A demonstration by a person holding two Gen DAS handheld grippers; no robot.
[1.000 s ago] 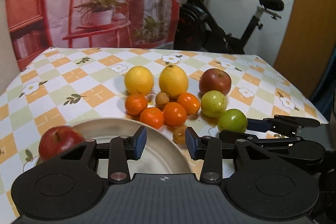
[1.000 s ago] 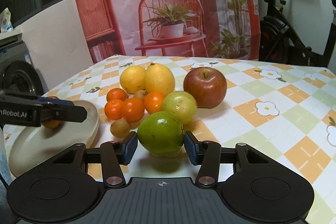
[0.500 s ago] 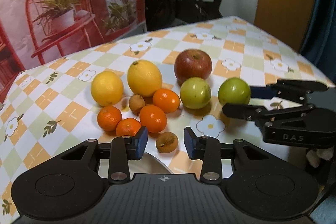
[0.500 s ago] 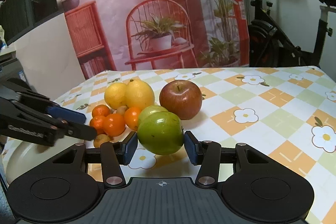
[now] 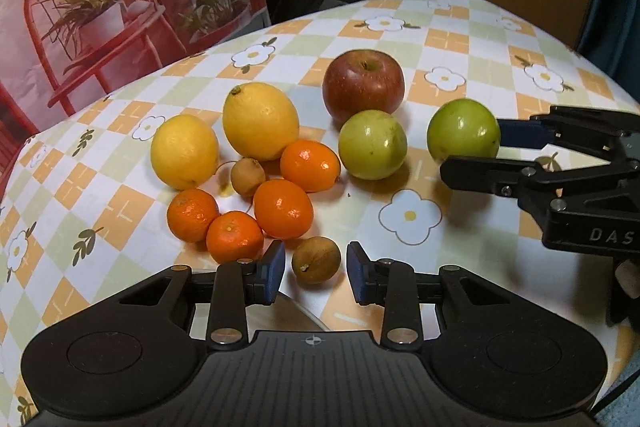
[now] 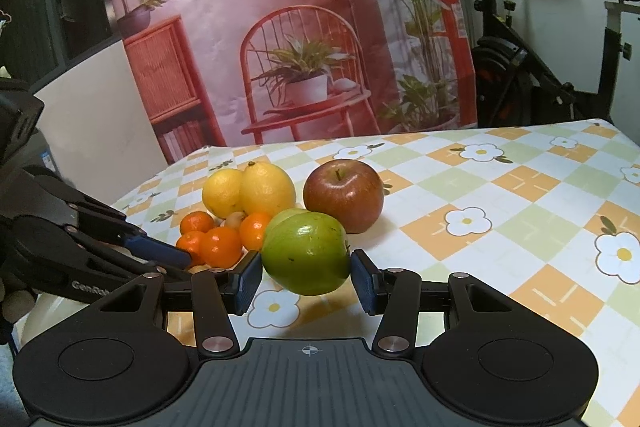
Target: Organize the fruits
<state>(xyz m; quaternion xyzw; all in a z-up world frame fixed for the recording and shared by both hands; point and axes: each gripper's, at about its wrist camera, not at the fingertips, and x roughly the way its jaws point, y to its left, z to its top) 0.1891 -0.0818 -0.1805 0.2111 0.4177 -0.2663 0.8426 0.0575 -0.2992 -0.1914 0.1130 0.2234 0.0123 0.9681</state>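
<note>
My left gripper [image 5: 316, 273] points down at the table, open, with a small brown fruit [image 5: 316, 259] between its pads and a thin gap on each side. My right gripper [image 6: 306, 279] is shut on a green apple [image 6: 306, 253] and holds it just above the cloth, with its shadow below. In the left wrist view that green apple [image 5: 463, 131] hangs at the right. On the table lie a red apple [image 5: 363, 91], a second green fruit [image 5: 372, 145], two lemons [image 5: 260, 121], several tangerines [image 5: 283, 209] and another small brown fruit [image 5: 248, 176].
A pale plate's rim [image 5: 292, 309] shows under the left gripper, at the table's near edge. The checked flowered tablecloth [image 5: 410, 217] has bare room right of the fruit. An exercise bike [image 6: 532, 67] and a printed backdrop [image 6: 280, 7] stand behind the table.
My left gripper has swung away from the plate with its red apple, over to the small brown fruit, and its jaws have narrowed. The right gripper has lifted the green apple off the cloth.
</note>
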